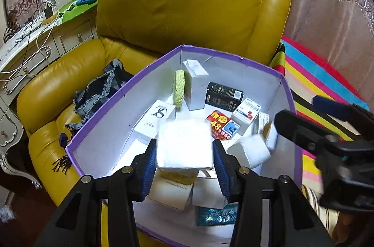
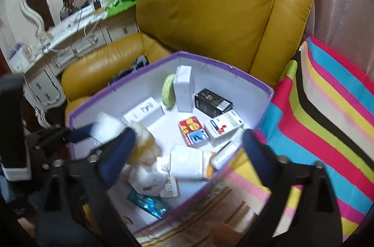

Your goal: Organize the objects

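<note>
Left gripper [image 1: 184, 151] grips a white box [image 1: 184, 144] by its flat side faces, held between the fingers over the purple-rimmed bin [image 1: 121, 95]; judged light, stiff cardboard, glossy and liable to slip or crush. Right gripper [image 2: 187, 146] stands open and empty above the bin's smaller cartons, beside a striped cloth [image 2: 327, 118].

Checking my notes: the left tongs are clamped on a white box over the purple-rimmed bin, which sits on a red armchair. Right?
One slip: the armchair is mustard yellow, not red, as the left wrist view shows. The rest holds: the left tongs are clamped on a white box over the purple-rimmed bin.
</note>
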The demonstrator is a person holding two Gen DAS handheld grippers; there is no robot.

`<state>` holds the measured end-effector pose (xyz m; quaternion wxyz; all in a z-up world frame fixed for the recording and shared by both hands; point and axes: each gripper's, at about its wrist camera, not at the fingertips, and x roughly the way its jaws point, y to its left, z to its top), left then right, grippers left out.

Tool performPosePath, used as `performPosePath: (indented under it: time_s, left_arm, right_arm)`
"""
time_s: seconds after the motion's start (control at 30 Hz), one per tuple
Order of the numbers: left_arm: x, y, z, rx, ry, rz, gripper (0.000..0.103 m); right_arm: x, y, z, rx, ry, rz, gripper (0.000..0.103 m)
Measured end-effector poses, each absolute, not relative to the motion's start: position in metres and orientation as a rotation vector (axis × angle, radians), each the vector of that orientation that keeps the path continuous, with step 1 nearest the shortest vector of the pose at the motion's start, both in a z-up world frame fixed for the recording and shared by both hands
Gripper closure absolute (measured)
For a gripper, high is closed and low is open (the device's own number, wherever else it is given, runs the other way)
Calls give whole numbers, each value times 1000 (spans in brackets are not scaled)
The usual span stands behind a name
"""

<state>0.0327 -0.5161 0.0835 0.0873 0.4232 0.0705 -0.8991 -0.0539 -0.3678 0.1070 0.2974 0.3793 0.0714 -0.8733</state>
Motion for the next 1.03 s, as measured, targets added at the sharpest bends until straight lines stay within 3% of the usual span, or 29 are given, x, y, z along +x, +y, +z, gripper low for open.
performPosePath:
  time_s: [0.2,0.77,1.03]
  left_arm:
    - [37,-514,82,1273,186,-2679,46]
    - [58,-518,88,1267,160,-2676,44]
    - [62,-523,90,1256,157,-2672,43]
  right_arm:
    - [-50,-371,110,1016,245,-2379,0]
    - [-30,-383,111,1051,358,-2482,0]
    - [-30,-380,106,1102,318,-2418,0]
